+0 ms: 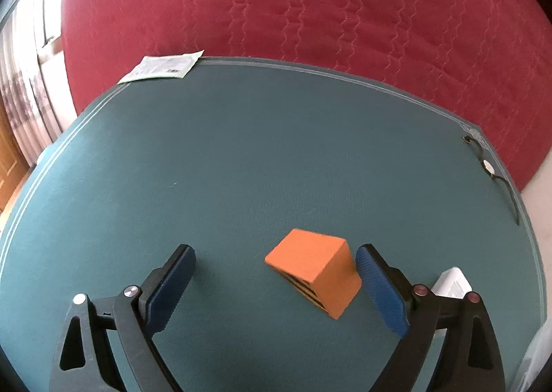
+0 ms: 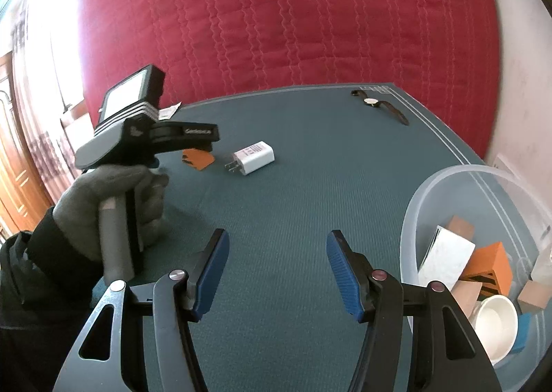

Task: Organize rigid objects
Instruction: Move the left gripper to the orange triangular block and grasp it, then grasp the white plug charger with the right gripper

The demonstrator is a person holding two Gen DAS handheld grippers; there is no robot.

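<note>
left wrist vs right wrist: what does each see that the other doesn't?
Left wrist only: the left gripper from behind, open, with the orange block between its jaws, not gripped.
Right wrist only: the bin of sorted items, the gloved hand holding the left tool, and the open, empty right gripper.
Both: the orange block, white charger, watch, paper packet, green mat and red quilt.

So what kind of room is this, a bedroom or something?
Most likely a bedroom at home: a red quilted bedspread fills the space behind a small green table, with curtains and a wooden door off to the side.
</note>
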